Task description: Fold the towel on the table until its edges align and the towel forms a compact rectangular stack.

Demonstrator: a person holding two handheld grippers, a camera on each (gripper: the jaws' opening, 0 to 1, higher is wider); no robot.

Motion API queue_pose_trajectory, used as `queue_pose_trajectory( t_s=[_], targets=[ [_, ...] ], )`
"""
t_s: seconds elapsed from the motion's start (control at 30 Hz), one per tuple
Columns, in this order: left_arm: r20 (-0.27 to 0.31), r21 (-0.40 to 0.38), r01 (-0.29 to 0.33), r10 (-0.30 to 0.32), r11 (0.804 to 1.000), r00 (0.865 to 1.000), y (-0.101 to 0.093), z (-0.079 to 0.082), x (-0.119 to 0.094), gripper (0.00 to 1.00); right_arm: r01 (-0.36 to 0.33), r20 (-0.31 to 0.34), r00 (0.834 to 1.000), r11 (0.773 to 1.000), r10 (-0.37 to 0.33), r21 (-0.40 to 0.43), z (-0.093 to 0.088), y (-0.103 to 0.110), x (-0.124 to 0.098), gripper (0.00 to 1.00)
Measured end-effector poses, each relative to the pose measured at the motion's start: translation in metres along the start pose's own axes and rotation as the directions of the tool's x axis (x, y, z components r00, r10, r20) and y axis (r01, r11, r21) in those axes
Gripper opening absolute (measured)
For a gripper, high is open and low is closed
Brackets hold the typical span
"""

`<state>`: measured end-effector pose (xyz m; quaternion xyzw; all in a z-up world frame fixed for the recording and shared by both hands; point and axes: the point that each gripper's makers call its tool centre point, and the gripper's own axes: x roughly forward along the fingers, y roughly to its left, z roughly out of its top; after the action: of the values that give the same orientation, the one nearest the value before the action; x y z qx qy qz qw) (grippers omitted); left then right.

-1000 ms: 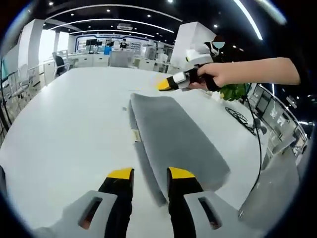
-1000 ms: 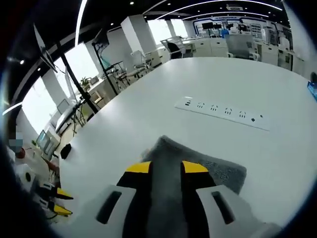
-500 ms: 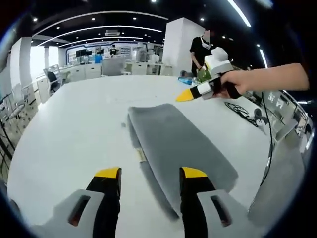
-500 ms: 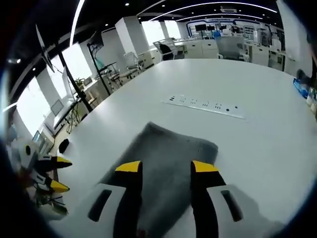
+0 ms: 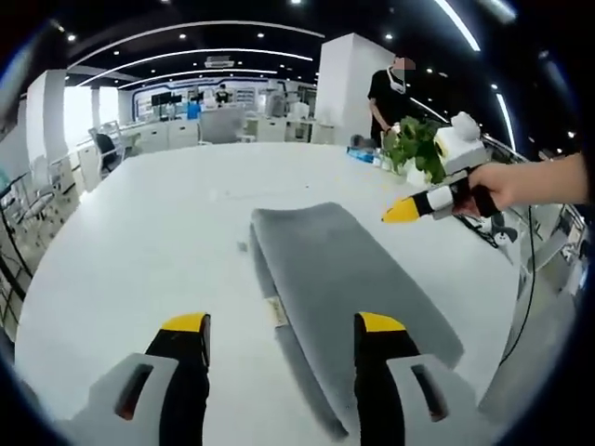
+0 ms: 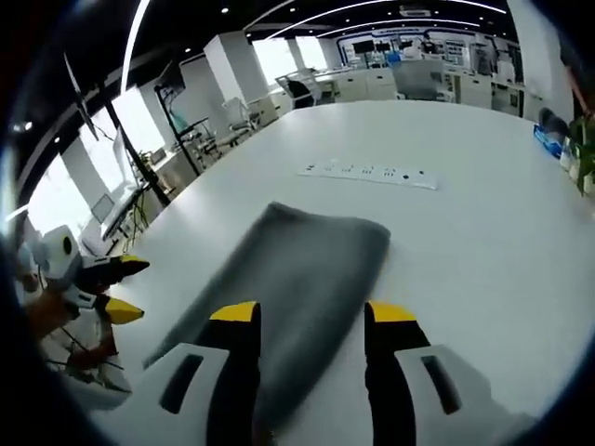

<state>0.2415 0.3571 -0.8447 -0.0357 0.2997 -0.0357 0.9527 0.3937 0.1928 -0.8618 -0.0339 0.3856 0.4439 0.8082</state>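
1. On the white surface point(image 5: 139, 242): grey terry towel point(image 5: 349, 279), folded into a long narrow strip, lying flat, a small pale label point(image 5: 276, 311) poking from its left edge in the left gripper view.
2. Left gripper point(image 5: 284, 325): yellow-tipped jaws spread wide, nothing between them, hovering above the near end of the strip. A second ago held much closer together over that end; since then opened and drawn back.
3. Right gripper point(image 6: 311, 314): jaws likewise wide apart and empty, raised over the opposite end. A second ago nearly closed around the cloth; now released and lifted clear, seen from the left gripper view hanging in a hand point(image 5: 507, 186) off to the towel's right side.
4. Meaning for the task, as a judgement: one fold looks just laid down and let go, long edges roughly matched. Strip too long to count as a compact stack, so probably another fold due, end over end.
5. Beyond the towel: white socket strip point(image 6: 367, 173) set in the surface, well apart; green potted plant point(image 5: 414, 149) near the far edge.
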Motion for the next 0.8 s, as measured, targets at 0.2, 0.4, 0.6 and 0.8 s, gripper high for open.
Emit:
queue_pose_trajectory(
  t_s=[0.2, 0.4, 0.6, 0.8],
  targets=[
    [-0.028, 0.015, 0.012, -0.012, 1.0, 1.0, -0.001, -0.005, 0.005, 0.65, 0.001, -0.011, 1.0, 1.0, -0.001, 0.012, -0.011, -0.002, 0.0, 0.43],
    [-0.042, -0.021, 0.031, -0.032, 0.999, 0.999, 0.003, -0.009, 0.013, 0.58, -0.009, -0.022, 1.0, 1.0, 0.009, 0.025, -0.024, 0.001, 0.002, 0.41],
    [-0.053, -0.029, 0.046, -0.047, 0.999, 0.997, 0.004, -0.012, 0.024, 0.54, -0.02, -0.04, 0.999, 0.999, 0.021, 0.039, -0.041, 0.001, 0.006, 0.41],
    [-0.062, -0.047, 0.055, -0.058, 0.997, 0.996, 0.001, -0.015, 0.036, 0.53, -0.025, -0.048, 0.999, 0.998, 0.027, 0.049, -0.05, 0.004, 0.008, 0.39]
  ],
)
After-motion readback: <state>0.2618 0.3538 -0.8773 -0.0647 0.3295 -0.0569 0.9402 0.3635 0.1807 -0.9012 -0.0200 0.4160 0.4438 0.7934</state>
